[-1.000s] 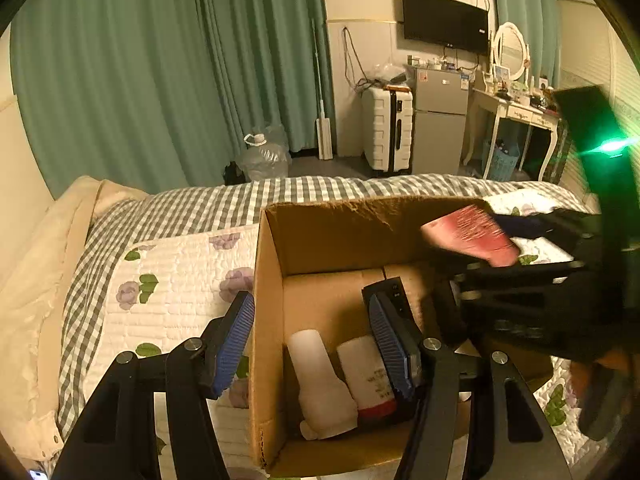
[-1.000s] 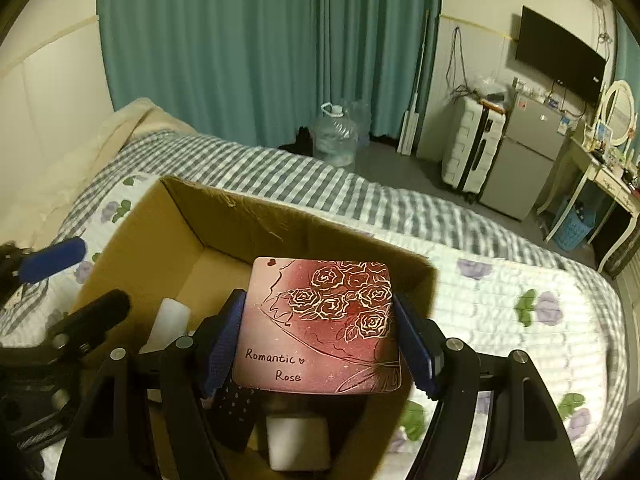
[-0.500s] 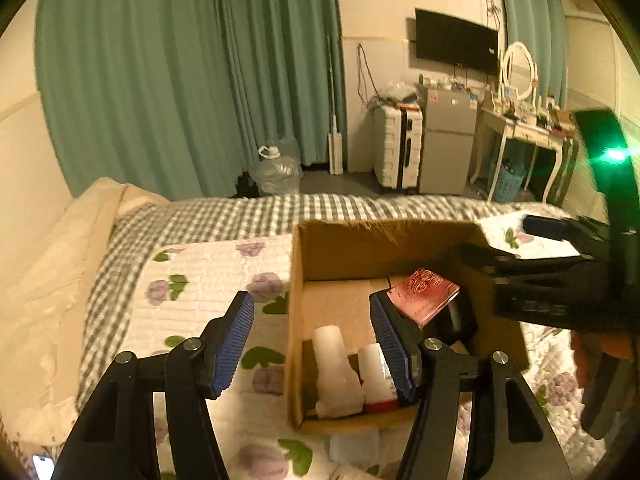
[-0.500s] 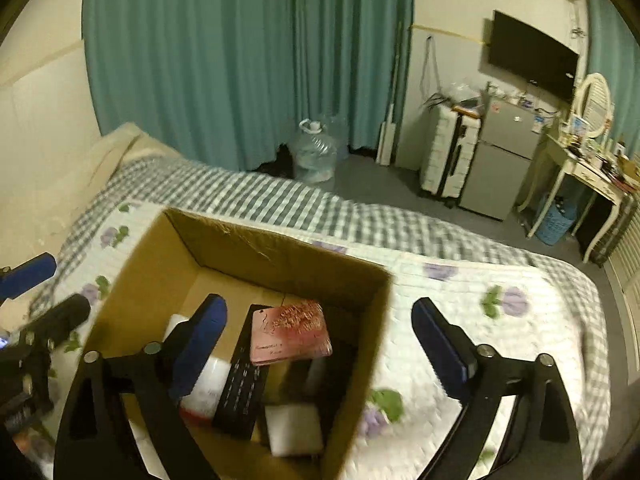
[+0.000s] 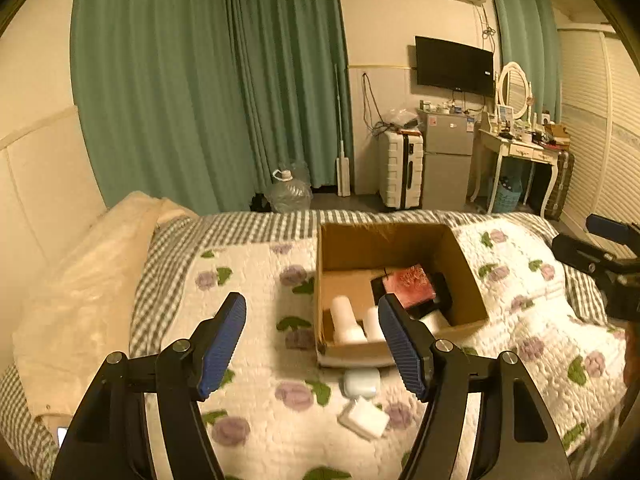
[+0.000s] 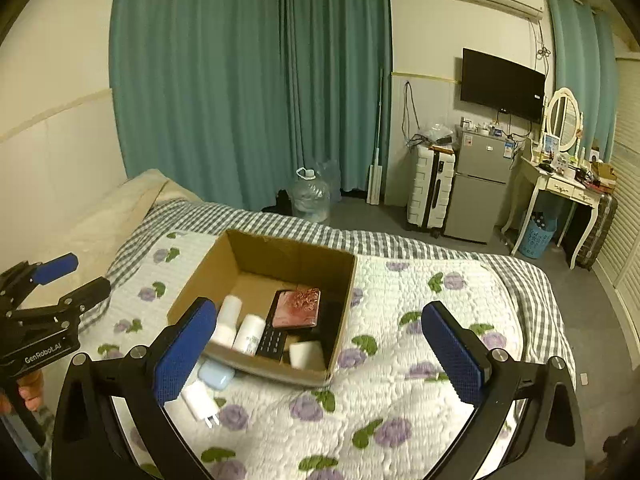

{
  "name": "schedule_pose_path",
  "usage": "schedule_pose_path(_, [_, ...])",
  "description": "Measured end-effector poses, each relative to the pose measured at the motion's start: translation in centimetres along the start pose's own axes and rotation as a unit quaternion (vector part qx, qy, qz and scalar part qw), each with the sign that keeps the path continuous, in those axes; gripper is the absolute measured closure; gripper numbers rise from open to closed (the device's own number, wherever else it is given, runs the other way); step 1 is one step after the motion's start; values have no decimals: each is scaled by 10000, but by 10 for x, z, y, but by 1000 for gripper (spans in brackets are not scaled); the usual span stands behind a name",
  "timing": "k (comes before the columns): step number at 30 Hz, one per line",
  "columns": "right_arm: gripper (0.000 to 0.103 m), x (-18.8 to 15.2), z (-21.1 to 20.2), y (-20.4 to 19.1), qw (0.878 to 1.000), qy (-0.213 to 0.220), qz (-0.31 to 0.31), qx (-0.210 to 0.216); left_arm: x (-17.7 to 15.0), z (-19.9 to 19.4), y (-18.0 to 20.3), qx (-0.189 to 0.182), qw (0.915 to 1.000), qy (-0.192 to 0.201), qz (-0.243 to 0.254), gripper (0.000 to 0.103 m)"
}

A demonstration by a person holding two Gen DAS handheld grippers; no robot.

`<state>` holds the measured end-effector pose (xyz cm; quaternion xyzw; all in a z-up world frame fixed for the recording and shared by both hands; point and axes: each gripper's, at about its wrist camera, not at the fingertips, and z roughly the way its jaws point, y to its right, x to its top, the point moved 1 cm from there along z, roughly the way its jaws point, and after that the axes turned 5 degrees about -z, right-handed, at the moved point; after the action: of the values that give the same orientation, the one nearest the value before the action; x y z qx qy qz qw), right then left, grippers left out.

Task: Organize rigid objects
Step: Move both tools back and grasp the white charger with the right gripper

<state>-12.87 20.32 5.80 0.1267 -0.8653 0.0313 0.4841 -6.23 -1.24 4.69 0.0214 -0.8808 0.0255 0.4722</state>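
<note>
The left gripper (image 5: 312, 338) hangs above the flowered quilt (image 5: 260, 280), jaws opening with nothing between them. The cardboard box (image 6: 256, 256) sits on the bed and holds the red card (image 6: 298, 308), two white bottles (image 6: 240, 324) and a black remote (image 6: 272, 338); a white charger (image 6: 198, 398) lies just outside. The right gripper (image 6: 320, 356) hangs over the quilt, jaws opening and empty.
</note>
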Motion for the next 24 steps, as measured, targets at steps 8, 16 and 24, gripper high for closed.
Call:
schedule_pose_path(8, [0, -59, 29, -32, 9990, -366, 6, 270, -51, 15, 4, 27, 9996, -260, 66, 32])
schedule_pose_path(16, [0, -102, 87, -78, 9917, -967, -282, 802, -98, 60, -32, 243, 9968, -747, -130, 32])
schedule_pose_path(24, [1, -132, 147, -127, 9760, -1671, -659, 1234, -116, 87, -49, 419, 9927, -1108, -244, 32])
